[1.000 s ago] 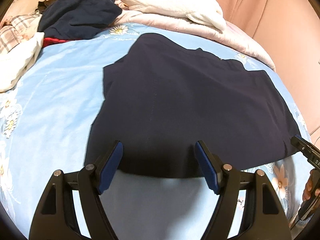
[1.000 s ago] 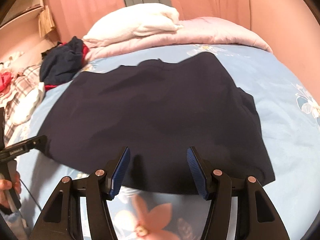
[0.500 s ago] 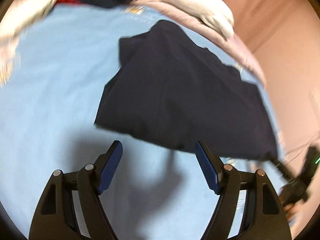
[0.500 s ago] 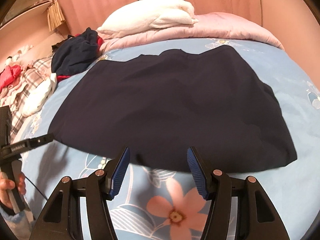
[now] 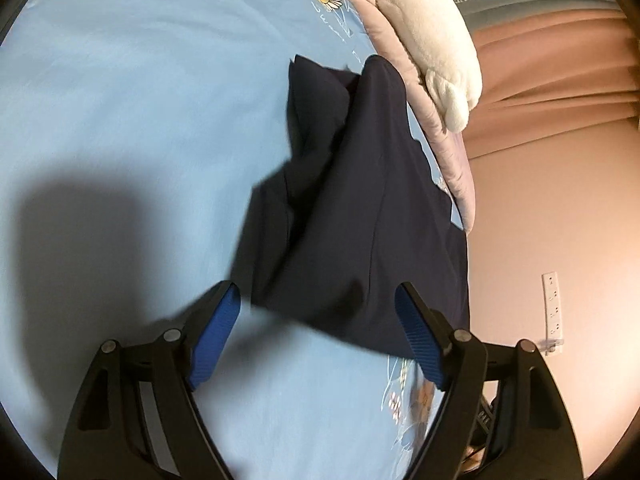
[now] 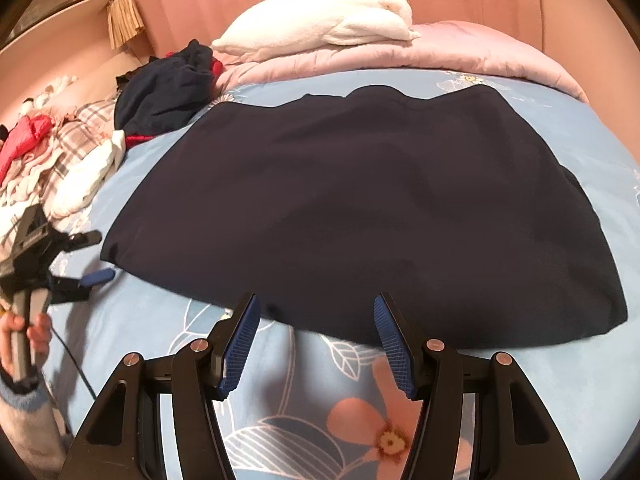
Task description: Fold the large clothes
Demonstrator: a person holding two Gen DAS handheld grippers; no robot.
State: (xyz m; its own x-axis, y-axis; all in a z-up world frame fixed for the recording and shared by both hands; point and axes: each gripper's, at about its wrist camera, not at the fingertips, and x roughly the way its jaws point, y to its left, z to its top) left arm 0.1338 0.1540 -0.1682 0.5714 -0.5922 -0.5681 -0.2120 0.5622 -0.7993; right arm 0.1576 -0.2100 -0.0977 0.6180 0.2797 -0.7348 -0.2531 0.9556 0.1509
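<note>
A dark navy garment (image 6: 360, 208) lies spread flat on the light blue floral bedsheet (image 6: 160, 320); it also shows in the left wrist view (image 5: 360, 220), seen from its left end. My right gripper (image 6: 316, 308) is open and empty, just short of the garment's near hem. My left gripper (image 5: 318, 300) is open and empty, tilted sideways, by the garment's near left corner. It also shows in the right wrist view (image 6: 86, 256) at the left, held in a hand, its jaws apart beside that corner.
A white pillow (image 6: 320, 28) lies on a pink quilt (image 6: 460, 52) at the head of the bed. A pile of other clothes (image 6: 160, 88) and checked and white items (image 6: 68, 160) lie at the left. A pink wall with a socket strip (image 5: 552, 304) is on the right.
My left gripper has pulled back off the hem, swung left and rolled sideways by the garment's left corner. My right gripper has backed off the hem a little. Both stay open.
</note>
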